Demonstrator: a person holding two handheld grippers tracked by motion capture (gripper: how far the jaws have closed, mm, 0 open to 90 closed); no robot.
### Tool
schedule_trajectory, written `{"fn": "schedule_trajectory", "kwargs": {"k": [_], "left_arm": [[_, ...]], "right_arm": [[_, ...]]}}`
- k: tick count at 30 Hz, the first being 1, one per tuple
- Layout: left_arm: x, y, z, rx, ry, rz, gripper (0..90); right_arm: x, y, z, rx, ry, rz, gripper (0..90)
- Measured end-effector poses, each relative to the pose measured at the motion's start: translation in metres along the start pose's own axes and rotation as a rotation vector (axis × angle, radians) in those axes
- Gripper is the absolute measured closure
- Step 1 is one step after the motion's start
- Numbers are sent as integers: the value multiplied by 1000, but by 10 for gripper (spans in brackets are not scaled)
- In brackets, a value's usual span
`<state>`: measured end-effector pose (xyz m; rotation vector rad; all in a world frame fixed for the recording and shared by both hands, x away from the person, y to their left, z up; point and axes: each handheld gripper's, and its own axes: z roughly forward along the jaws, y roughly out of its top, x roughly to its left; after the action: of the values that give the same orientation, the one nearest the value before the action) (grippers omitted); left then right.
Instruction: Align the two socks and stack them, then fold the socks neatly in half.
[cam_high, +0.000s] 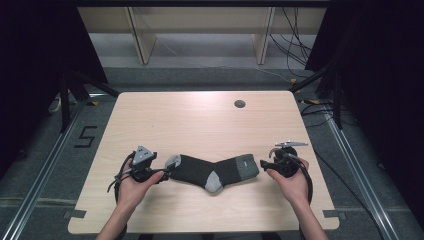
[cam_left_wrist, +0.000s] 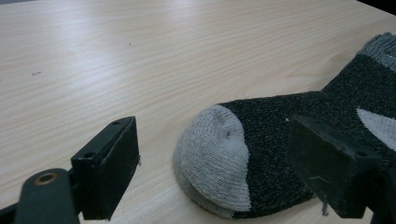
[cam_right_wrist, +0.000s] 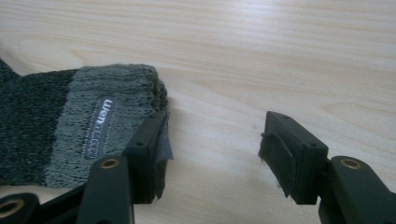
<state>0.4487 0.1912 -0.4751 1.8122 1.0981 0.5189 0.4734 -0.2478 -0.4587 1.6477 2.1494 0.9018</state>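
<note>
High view: a dark sock (cam_high: 215, 171) lies flat on the table (cam_high: 200, 120), near the person's edge, toe to the left, cuff to the right, bent at the grey heel. The left gripper (cam_high: 161, 176) sits at the toe end and the right gripper (cam_high: 266, 165) at the cuff end.

Left gripper view: the jaws stand wide apart, the grey toe (cam_left_wrist: 212, 156) lying on the wood between them, untouched. Right gripper view: those jaws gape too, one beside the ribbed cuff (cam_right_wrist: 109, 121), nothing pinched.

To my eye the sock has been stretched out and let go, so the laying-out looks done. If folding or pairing is meant, that is left.
</note>
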Motion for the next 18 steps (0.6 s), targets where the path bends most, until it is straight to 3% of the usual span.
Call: {"fn": "schedule_trajectory", "kwargs": {"k": [2, 3, 4, 5, 6, 7, 8, 9, 10, 12, 13, 14, 15, 18], "left_arm": [[2, -1, -2, -2, 2, -8, 164], [2, -2, -3, -7, 1, -15, 182], [3, -3, -4, -6, 5, -18, 188], [3, -5, -4, 2, 16, -25, 191], [3, -8, -3, 8, 14, -32, 191], [3, -11, -3, 20, 15, -39, 193], [2, -13, -3, 29, 8, -42, 194], [2, -14, -3, 36, 7, -41, 193], [1, -15, -4, 36, 9, -47, 193], [0, -17, -6, 40, 15, -60, 182], [0, -17, -6, 41, 15, -66, 173], [-1, -17, -7, 44, 7, -67, 170], [-1, -18, -8, 48, 7, -63, 170], [-3, -20, -11, 65, -9, -41, 168]], "right_arm": [[2, 2, -2, -6, 7, 4, 424], [7, 2, -4, -5, 14, 41, 433], [8, 3, -6, 2, 14, 27, 435], [5, 4, -5, -6, 8, -16, 438], [8, 4, -6, -6, 33, 8, 445], [6, 3, -5, -11, 31, -28, 465], [8, 2, -7, 6, 27, -22, 482], [8, 1, -7, 9, 55, -35, 493], [8, 0, -7, 11, 38, -46, 504], [7, -3, -8, 21, 59, -56, 517], [8, -6, -8, 9, 67, -38, 517], [7, -6, -8, 12, 56, -42, 516], [10, -9, -10, 25, 39, -10, 514], [8, -11, -13, 11, 42, -42, 500]]}}
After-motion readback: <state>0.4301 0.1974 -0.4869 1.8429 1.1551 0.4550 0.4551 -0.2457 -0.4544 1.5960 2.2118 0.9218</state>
